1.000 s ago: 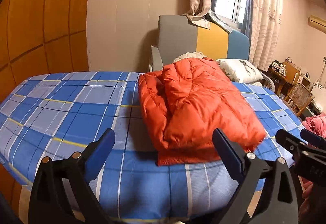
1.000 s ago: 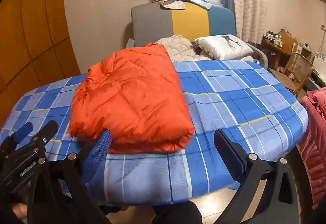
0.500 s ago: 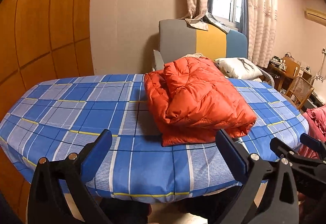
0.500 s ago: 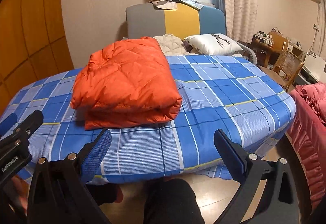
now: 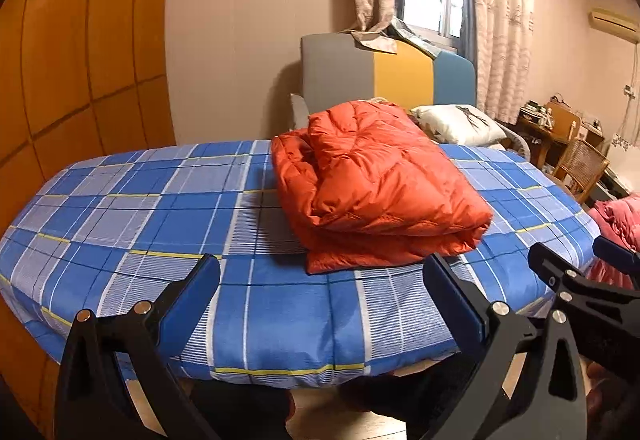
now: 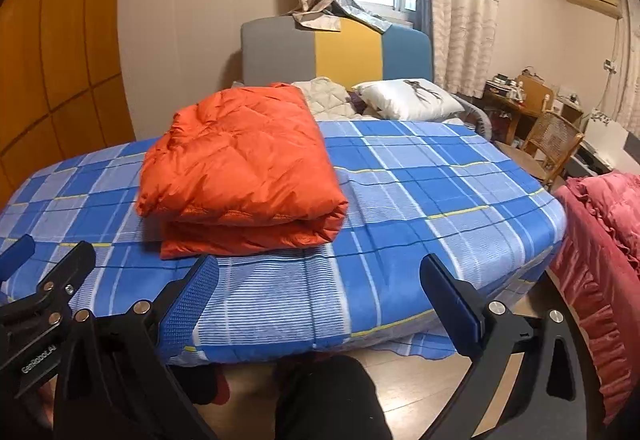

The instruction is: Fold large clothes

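Orange down jacket [image 5: 376, 183] lies folded at frame centre on the blue plaid worktop [image 5: 160, 224]. Expect light, soft, slippery, springy bulk; grip the stacked lower hem edge. Left tongs [image 5: 320, 292] and right tongs [image 6: 320, 292]: both released, empty

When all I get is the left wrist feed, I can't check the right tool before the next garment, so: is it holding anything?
Observer: No. The right tool is open and empty, short of the folded orange jacket.
Operator: Anything behind the jacket I can't make out?
Observer: A beige quilted cloth lies behind it, beside the white pillow.
Operator: And to the far right?
Observer: Pink ruffled bedding hangs alongside the blue plaid sheet, down toward the floor.
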Tool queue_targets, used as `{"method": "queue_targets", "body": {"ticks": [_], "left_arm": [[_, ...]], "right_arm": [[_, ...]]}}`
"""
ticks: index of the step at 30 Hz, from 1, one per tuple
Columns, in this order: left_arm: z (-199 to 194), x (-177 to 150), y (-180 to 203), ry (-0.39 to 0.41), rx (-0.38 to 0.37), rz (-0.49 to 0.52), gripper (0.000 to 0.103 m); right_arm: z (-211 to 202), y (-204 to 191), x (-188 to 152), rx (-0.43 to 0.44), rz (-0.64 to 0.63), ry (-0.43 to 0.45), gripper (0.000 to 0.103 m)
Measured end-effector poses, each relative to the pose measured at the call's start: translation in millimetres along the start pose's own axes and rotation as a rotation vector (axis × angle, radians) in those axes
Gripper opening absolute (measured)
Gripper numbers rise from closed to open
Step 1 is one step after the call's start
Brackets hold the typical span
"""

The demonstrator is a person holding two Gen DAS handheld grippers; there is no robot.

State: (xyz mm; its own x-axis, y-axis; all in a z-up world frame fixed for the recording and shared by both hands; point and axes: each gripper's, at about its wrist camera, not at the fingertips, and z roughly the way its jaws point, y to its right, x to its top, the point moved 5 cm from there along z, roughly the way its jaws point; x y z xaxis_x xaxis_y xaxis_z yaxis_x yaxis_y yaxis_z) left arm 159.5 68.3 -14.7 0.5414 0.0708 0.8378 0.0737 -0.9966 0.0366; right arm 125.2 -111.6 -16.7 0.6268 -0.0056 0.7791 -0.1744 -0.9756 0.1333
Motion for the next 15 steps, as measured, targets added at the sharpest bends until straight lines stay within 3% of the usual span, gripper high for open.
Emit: {"method": "queue_targets", "body": {"ticks": [5,15], "left_arm": [[2,-1,14,0.001,-0.044,0.029,0.101],[4,-1,30,-0.006,-0.063,0.07,0.101]], "right_arm": [[1,14,-3,-0.021,0.032,-0.014,0.1],[4,23,-5,-0.018,0.043,-0.029,0.1]]}}
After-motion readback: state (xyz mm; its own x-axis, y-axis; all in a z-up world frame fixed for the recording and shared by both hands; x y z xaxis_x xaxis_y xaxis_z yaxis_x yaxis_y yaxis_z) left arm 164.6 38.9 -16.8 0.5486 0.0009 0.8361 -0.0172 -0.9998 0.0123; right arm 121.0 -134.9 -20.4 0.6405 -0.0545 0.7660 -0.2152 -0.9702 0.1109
